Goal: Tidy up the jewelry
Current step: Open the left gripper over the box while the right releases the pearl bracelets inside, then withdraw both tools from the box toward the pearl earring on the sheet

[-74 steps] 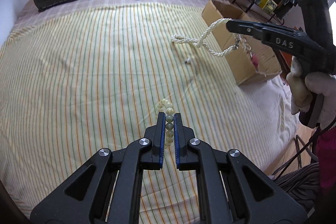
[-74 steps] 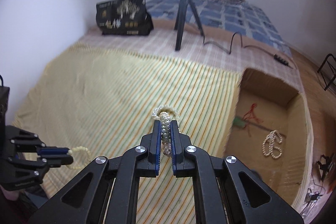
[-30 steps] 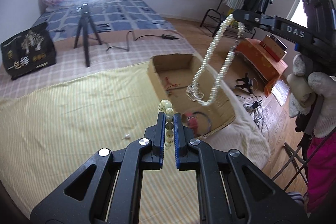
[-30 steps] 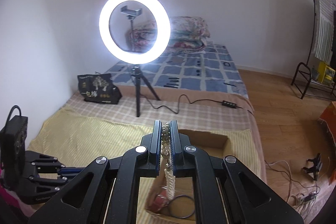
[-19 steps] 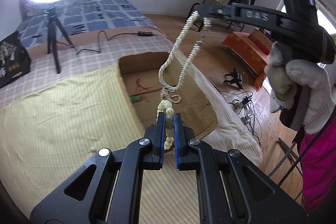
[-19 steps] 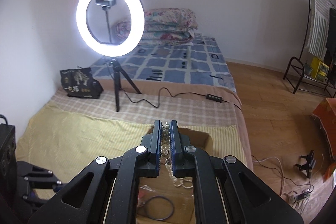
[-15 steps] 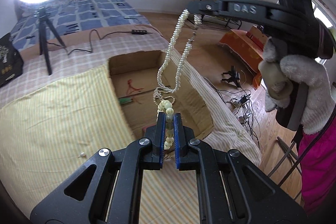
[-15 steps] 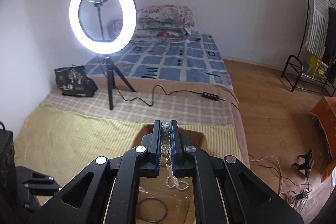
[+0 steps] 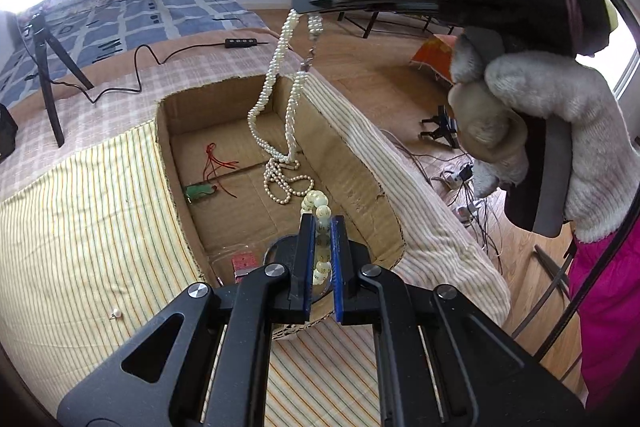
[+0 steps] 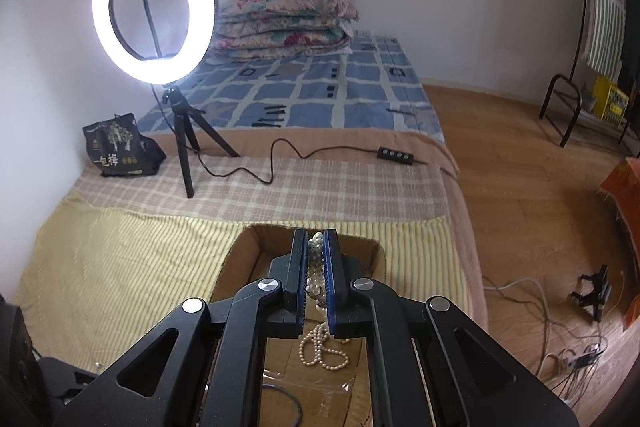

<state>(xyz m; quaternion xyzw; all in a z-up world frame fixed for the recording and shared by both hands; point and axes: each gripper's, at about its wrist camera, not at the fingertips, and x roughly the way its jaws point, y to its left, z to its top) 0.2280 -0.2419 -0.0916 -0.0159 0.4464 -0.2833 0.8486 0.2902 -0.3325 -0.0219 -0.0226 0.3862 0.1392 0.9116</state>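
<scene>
Pearl necklace [image 9: 276, 95] dangles over cardboard box [image 9: 352, 147] on striped bedspread [image 9: 80, 211].

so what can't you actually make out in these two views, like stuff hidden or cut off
- Left wrist view: the black ring and red card at the near end of the brown cardboard box sit partly behind the left gripper, which pinches the pale green bead bracelet.
- Same view: the tiny white bead on the striped yellow cloth is too small to identify.
- Right wrist view: the right gripper hides where the white pearl necklace hangs down.
</scene>
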